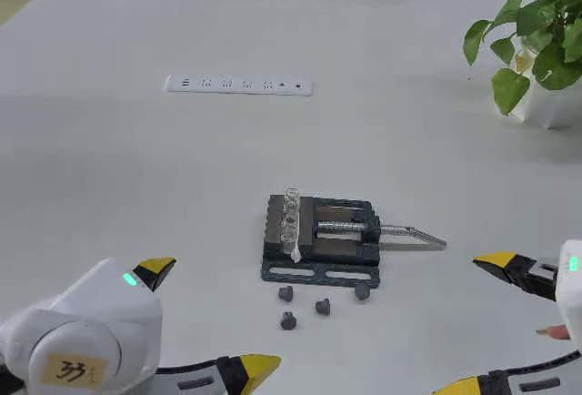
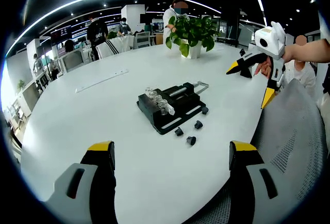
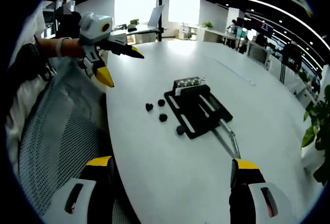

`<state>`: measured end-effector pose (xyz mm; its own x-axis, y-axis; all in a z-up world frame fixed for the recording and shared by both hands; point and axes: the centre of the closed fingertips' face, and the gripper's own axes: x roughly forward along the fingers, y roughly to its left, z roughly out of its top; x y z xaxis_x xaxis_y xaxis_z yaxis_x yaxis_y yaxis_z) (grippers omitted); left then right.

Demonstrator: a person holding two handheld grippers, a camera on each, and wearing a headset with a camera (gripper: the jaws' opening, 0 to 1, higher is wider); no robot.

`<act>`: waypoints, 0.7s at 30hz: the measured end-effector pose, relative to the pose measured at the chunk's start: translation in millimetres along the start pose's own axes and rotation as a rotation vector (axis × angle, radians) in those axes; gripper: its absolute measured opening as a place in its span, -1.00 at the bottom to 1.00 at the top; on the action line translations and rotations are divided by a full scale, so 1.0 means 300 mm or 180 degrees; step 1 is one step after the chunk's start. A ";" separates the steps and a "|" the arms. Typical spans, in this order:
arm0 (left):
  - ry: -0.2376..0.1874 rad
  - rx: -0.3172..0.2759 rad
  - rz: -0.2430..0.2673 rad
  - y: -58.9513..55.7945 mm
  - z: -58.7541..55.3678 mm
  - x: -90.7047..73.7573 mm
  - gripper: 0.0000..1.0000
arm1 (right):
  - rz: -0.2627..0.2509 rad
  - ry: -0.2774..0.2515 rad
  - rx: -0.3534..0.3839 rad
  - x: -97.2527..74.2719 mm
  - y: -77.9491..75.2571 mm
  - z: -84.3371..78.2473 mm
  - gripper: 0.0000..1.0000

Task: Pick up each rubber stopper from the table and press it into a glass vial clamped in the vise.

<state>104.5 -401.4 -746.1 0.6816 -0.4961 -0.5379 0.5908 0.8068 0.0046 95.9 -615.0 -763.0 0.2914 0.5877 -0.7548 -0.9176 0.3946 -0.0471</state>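
The left tool hangs low at the near left of the white tabletop, its 2 yellow-tipped jaws spread wide apart with nothing between them. The right tool sits at the near right edge, its jaws also wide apart and holding nothing. Both tools are well apart from the work.

A black vise stands near the middle of the tabletop, between the 2 tools and farther out. A short row of clear glass vials stands upright, clamped between the jaws at its left end. Its screw and handle stick out to the right and lie just above the tabletop.

4 dark rubber stoppers lie loose on the tabletop just in front of the vise. 3 form a rough line along its near edge and 1 lies a little closer to the person. None of them touches a tool or a vial.

In the left gripper view the right tool is held in a hand above the tabletop edge, to the right of the vise. In the right gripper view the left tool hangs over a grey mesh chair at the table's rim.

A white power strip lies flat beyond the vise. A potted green plant stands at the far right corner.
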 end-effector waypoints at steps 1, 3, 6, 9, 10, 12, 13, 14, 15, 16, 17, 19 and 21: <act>-0.0006 -0.0001 0.0003 0.001 0.001 0.000 0.81 | 0.0093 0.0008 -0.0033 0.010 0.002 0.012 0.85; -0.0016 -0.0013 0.0026 0.007 0.001 0.000 0.81 | 0.0190 0.0128 -0.0150 0.023 -0.010 0.014 0.78; -0.0032 -0.0024 0.0051 0.010 0.005 0.001 0.81 | 0.0270 0.0216 -0.0329 0.047 -0.026 0.037 0.68; -0.0041 -0.0020 0.0059 0.009 0.006 0.003 0.80 | 0.0330 0.0263 -0.0503 0.069 -0.040 0.065 0.59; -0.0042 -0.0018 0.0059 0.008 0.006 0.003 0.80 | 0.0372 0.0293 -0.0567 0.075 -0.042 0.068 0.51; -0.0048 -0.0013 0.0067 0.004 0.009 0.005 0.80 | 0.0441 0.0388 -0.0603 0.093 -0.054 0.069 0.37; -0.0057 -0.0018 0.0067 0.001 0.011 0.006 0.80 | 0.0476 0.0419 -0.0678 0.104 -0.063 0.075 0.34; -0.0064 -0.0022 0.0067 0.000 0.012 0.006 0.79 | 0.0478 0.0452 -0.0722 0.111 -0.071 0.077 0.32; -0.0067 -0.0023 0.0066 -0.001 0.013 0.007 0.79 | 0.0471 0.0469 -0.0769 0.119 -0.080 0.082 0.31; -0.0068 -0.0021 0.0064 -0.004 0.014 0.008 0.79 | 0.0487 0.0488 -0.0826 0.130 -0.088 0.090 0.29; -0.0067 -0.0021 0.0064 -0.006 0.014 0.010 0.79 | 0.0492 0.0499 -0.0846 0.137 -0.091 0.096 0.25; -0.0070 -0.0021 0.0061 -0.011 0.016 0.014 0.79 | 0.0520 0.0560 -0.0961 0.154 -0.103 0.102 0.18; -0.0078 -0.0016 0.0062 -0.014 0.016 0.018 0.79 | 0.0577 0.0602 -0.1040 0.167 -0.101 0.109 0.06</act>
<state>107.8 -409.0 -745.2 0.7033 -0.4881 -0.5169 0.5753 0.8179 0.0105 147.1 -574.4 -778.0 0.0905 0.4749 -0.8754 -0.9958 0.0340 -0.0845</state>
